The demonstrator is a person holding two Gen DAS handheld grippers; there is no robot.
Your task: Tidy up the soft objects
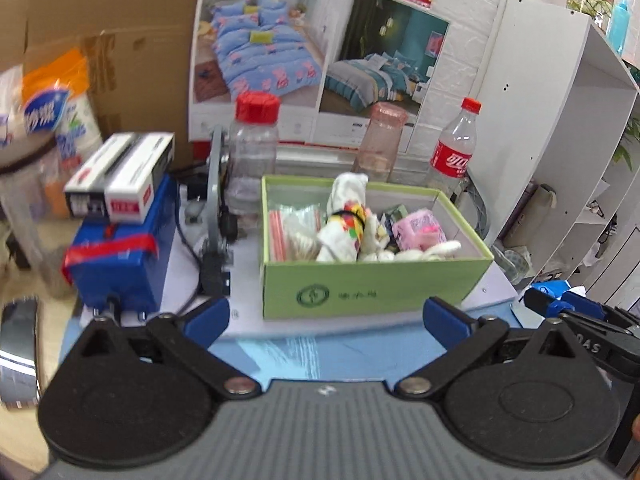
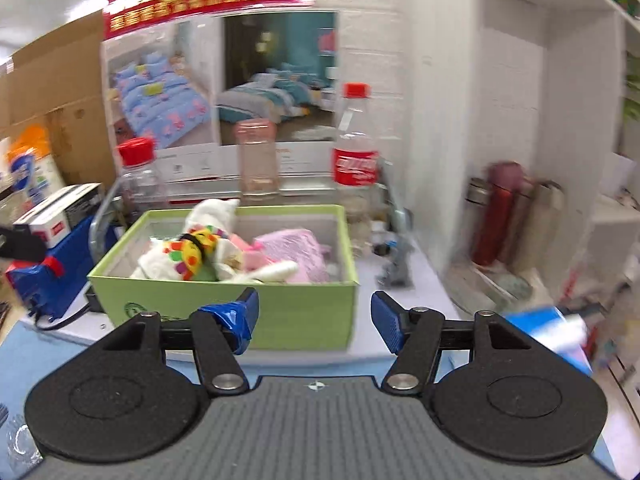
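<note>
Sitting on the desk [image 1: 248,320], green box [image 1: 372,284] holds the soft things. Both grippers, left gripper [image 1: 326,316] and right gripper [image 2: 314,320], hover before it, spread, empty. Rolled white cloth [image 1: 344,224]: light, floppy; likely best pinched at its black band. Pink packet [image 1: 418,230]: small, squashy.

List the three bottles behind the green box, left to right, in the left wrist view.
Red-lidded clear jar → pink-lidded bottle → cola bottle.
</note>
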